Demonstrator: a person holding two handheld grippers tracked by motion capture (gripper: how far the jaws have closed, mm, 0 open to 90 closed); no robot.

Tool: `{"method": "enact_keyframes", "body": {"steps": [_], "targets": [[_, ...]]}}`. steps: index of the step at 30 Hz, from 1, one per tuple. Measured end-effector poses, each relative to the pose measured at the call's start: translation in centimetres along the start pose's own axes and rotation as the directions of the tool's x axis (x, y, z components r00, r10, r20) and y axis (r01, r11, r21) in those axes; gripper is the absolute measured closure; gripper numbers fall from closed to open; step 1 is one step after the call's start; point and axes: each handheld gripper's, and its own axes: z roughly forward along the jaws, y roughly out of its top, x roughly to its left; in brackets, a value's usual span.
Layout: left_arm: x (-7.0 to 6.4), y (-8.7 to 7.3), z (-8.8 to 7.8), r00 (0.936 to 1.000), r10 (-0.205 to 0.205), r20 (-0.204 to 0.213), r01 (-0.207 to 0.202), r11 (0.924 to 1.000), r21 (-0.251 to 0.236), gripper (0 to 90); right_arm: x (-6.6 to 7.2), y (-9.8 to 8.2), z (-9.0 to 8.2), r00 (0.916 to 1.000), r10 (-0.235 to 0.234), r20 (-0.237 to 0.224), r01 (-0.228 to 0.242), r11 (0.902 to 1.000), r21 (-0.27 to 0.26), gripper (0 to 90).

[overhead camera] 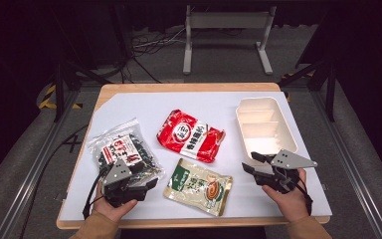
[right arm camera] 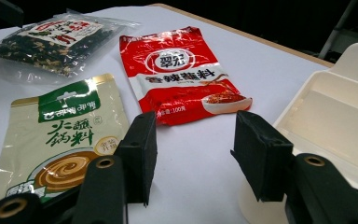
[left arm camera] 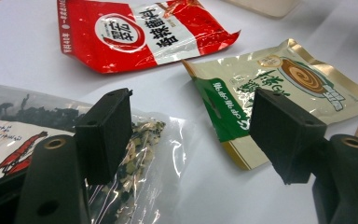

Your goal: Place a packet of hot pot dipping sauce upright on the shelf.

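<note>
My left hand-held gripper sits with its jaws apart and nothing clamped, resting over the near corner of the clear bag of dried vegetables on the white surface. My right hand-held gripper hangs released too, just beside the near end of the cream divided tray, with the green-and-beige pouch and the red sachet lying between them.

The clear crinkly plastic bag of dark dried bits with a red-and-white label lies flat, just left of the beige-and-green pouch.
</note>
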Motion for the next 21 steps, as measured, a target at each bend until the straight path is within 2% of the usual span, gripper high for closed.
{"method": "enact_keyframes", "body": {"steps": [1,9,14,17,21], "targets": [[0.0,0.1,0.1,0.9998,0.020,0.004,-0.020,0.9998,0.004,29.4,0.0,0.0,0.0,1.0000,-0.001,-0.003,0.001,1.0000,-0.001,49.8],[-0.9,0.6,0.8,0.9978,0.046,0.046,-0.048,0.9979,0.042,28.0,0.1,-0.2,-0.1,0.9999,-0.001,-0.013,0.001,0.9999,0.011,48.3],[-0.9,0.8,1.5,0.9949,0.020,0.099,-0.028,0.9968,0.075,26.0,0.3,-0.2,-0.2,0.9998,0.001,-0.021,0.000,0.9998,0.018,47.2],[-0.9,0.8,2.0,0.9914,-0.001,0.131,-0.013,0.9942,0.107,28.7,0.4,-0.2,-0.2,0.9998,-0.003,-0.021,0.004,0.9998,0.021,46.7],[-0.9,0.9,2.6,0.9893,-0.012,0.145,-0.008,0.9908,0.135,28.7,0.5,-0.4,-0.3,0.9997,-0.004,-0.024,0.004,0.9996,0.026,46.2]]}}
